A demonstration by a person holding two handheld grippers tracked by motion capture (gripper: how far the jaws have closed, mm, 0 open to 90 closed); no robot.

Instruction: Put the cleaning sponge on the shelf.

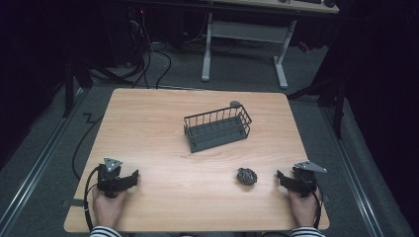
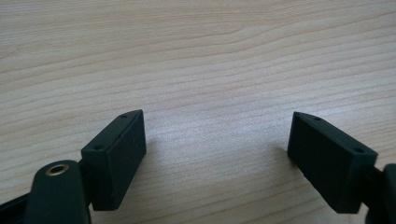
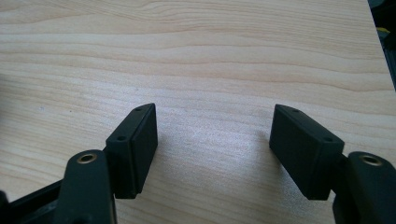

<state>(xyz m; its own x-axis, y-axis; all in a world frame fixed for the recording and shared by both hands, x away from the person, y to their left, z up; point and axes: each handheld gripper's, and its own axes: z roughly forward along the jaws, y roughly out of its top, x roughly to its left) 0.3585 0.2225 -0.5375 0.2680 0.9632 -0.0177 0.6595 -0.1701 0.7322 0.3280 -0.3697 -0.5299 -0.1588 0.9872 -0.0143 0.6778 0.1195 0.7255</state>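
A dark wire basket point(image 1: 217, 129) stands a little beyond the middle of the wooden table point(image 1: 148, 123). A small dark steel-wool-like ball point(image 1: 246, 176) lies near the front right. My left gripper point(image 1: 132, 178) rests low at the front left, held by a hand, jaws wide apart over bare wood. In the left gripper view its gripper point(image 2: 217, 140) stands open with nothing between the pads. My right gripper point(image 1: 280, 178) sits at the front right, just right of the ball, pointing left. In the right gripper view its gripper point(image 3: 212, 133) is open and empty.
A small grey object point(image 1: 235, 104) lies just behind the basket's far right corner. Cables point(image 1: 81, 148) trail on the floor left of the table. A white-legged desk point(image 1: 247, 34) stands beyond the far edge. Dark surroundings flank both sides.
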